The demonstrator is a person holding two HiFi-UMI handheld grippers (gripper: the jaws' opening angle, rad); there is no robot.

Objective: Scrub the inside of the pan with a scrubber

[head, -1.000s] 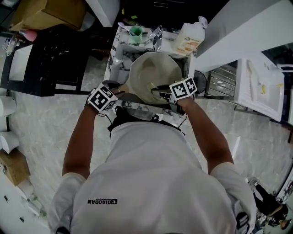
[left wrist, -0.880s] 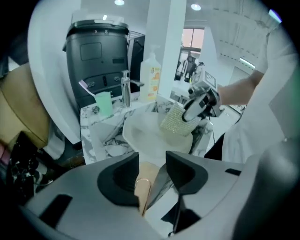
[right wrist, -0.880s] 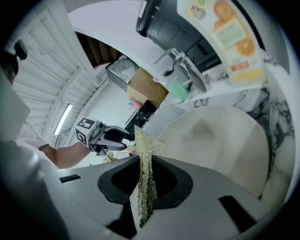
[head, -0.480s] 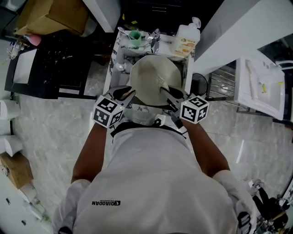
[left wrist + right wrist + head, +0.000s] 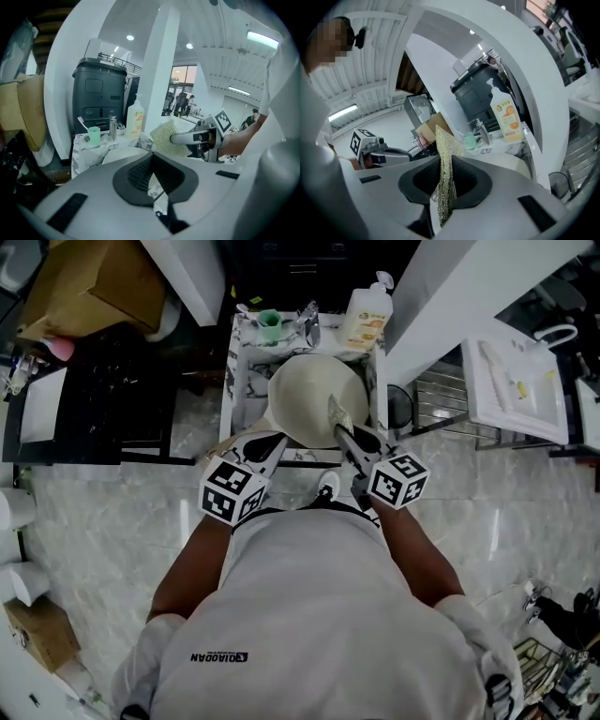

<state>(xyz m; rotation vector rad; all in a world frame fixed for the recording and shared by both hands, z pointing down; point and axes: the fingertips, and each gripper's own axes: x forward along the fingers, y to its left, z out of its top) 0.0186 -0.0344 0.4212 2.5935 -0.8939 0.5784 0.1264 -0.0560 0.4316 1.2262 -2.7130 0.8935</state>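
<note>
A cream pan [image 5: 314, 395] lies in the small sink [image 5: 246, 362]. Its handle [image 5: 236, 442] points to the near left. My right gripper [image 5: 345, 433] is shut on a flat yellow-green mesh scrubber [image 5: 337, 414], raised over the pan's near right rim. In the right gripper view the scrubber [image 5: 446, 176] stands upright between the jaws of the right gripper [image 5: 446, 164]. My left gripper [image 5: 271, 442] hovers by the pan's near left rim. Its jaws are shut with nothing between them, as the left gripper view shows for the left gripper [image 5: 151, 161]. That view also catches the scrubber [image 5: 165, 138].
At the back of the sink stand a soap bottle [image 5: 366, 317], a faucet [image 5: 307, 322] and a green cup [image 5: 270, 324]. A cardboard box [image 5: 94, 282] sits far left, and a white tray [image 5: 511, 381] at right. A white pillar [image 5: 450, 287] rises beside the sink.
Both grippers have drawn back toward me from the pan. The scrubber has left the pan's inside. The left jaws have gone from open to shut.
</note>
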